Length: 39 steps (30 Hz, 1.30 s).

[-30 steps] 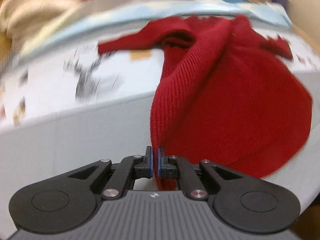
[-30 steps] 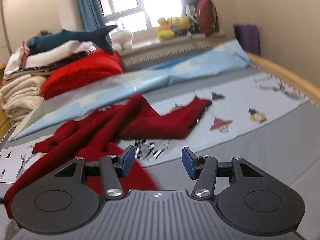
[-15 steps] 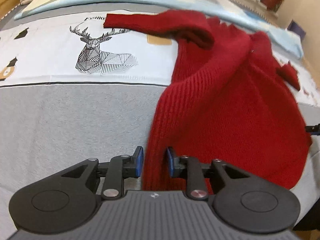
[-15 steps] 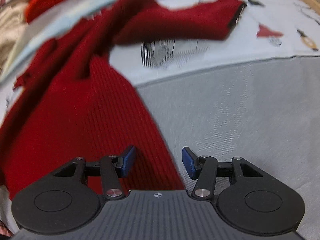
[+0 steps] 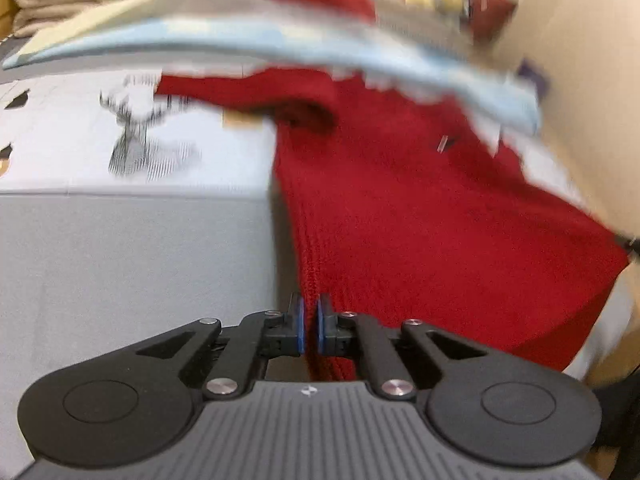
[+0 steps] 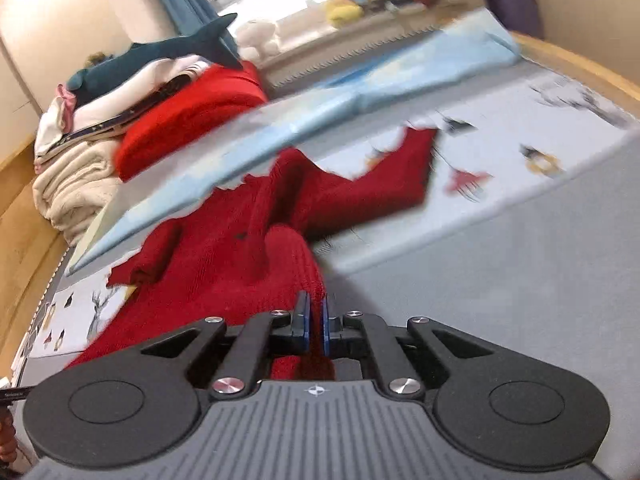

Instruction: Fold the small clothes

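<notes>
Ahead of your right tool (image 6: 315,326), at the far side of the bed (image 6: 500,264): a folded light-blue sheet (image 6: 360,100) running across, with a stack of folded clothes (image 6: 80,152) behind it to the left and a bright red blanket (image 6: 192,120) on the stack's near side. A dark blue plush shark (image 6: 160,50) lies on top of that stack. Soft toys (image 6: 348,0) sit on the window ledge beyond.

The bed cover is grey close to both tools, white with printed figures farther out; a deer print (image 5: 136,136) shows ahead and left of your left tool (image 5: 309,326).

The red sweater (image 6: 248,248) lies spread on the bed between the tools and the blue sheet, one sleeve (image 6: 400,168) reaching out ahead and right of the right tool. Nothing lies over it.

Right tool: pressed together, pinching the sweater's near edge. Left tool: also pressed together, pinching a ribbed edge of the sweater (image 5: 420,220), whose body spreads ahead and right of it.

Both tools point forward and down toward the bed. The left view is motion-blurred.
</notes>
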### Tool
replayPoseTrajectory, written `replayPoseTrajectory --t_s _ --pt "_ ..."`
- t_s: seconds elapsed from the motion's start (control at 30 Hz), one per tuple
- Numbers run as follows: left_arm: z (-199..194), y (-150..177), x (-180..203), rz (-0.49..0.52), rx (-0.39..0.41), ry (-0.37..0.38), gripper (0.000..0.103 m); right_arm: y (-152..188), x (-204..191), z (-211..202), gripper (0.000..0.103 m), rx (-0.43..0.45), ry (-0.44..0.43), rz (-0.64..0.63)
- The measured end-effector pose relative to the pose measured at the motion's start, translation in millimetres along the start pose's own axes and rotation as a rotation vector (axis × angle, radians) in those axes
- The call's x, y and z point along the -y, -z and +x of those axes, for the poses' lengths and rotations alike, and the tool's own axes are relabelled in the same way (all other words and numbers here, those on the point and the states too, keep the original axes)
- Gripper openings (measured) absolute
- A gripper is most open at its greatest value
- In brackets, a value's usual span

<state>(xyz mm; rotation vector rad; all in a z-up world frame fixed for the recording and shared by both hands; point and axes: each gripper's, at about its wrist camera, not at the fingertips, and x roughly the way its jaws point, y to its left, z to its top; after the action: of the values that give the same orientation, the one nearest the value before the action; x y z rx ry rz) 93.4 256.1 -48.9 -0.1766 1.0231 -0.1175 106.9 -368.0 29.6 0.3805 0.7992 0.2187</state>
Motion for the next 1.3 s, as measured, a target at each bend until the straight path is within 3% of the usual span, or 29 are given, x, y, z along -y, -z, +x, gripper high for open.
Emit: replayPoseTrajectory --t_s 0.03,0.13,0.23,0.3,0.37,0.43,0.5,0.6,0.67,0.77,0.8,0.83,0.9,1.03,1.13,1.3 --pt "8 7 4 0.032 -0.069 -0.026 0.006 8 5 -3 0.005 -0.053 0.028 -0.037" --pt "31 29 20 0.187 -0.231 -0.088 0.006 45 21 21 0.005 -0.343 0.102 -0.107" --pt "42 39 30 0.248 -0.312 -0.084 0.007 69 9 36 0.006 -0.446 0.122 -0.275" --pt "40 37 37 0.285 -0.299 -0.074 0.008 70 4 36 0.009 -0.417 0.145 -0.319" --pt "34 30 43 0.282 -0.258 -0.072 0.009 57 4 31 0.009 -0.321 0.161 -0.264" --pt "28 21 48 0.261 -0.213 -0.047 0.009 41 4 24 0.009 -0.211 0.133 -0.181" --pt "27 14 54 0.259 -0.187 -0.022 0.009 35 2 29 0.009 -0.203 0.092 -0.142" --pt "34 9 66 0.287 -0.191 -0.028 0.010 38 -11 55 0.020 -0.268 0.083 -0.204" --pt "43 10 68 0.291 -0.223 -0.031 0.010 48 -16 86 0.041 -0.367 0.145 -0.266" --pt "42 6 65 0.308 -0.221 -0.077 0.011 58 -16 114 0.042 -0.473 0.225 -0.309" --pt "40 2 60 0.278 -0.210 -0.079 0.011 56 -17 116 0.039 -0.469 0.218 -0.306" --pt "38 -1 54 0.248 -0.201 -0.080 0.012 53 -20 116 0.016 -0.455 0.196 -0.300" --pt "37 -10 49 0.200 -0.180 -0.104 0.012 48 -23 112 0.007 -0.444 0.172 -0.299" --pt "34 -32 57 0.124 -0.097 -0.155 0.012 33 -16 102 0.006 -0.400 0.190 -0.249" --pt "27 -63 64 0.033 -0.009 -0.111 0.012 31 -11 95 0.009 -0.375 0.206 -0.209" --pt "45 -124 41 -0.166 0.086 -0.115 0.013 0 -12 71 0.014 -0.196 0.166 -0.143"
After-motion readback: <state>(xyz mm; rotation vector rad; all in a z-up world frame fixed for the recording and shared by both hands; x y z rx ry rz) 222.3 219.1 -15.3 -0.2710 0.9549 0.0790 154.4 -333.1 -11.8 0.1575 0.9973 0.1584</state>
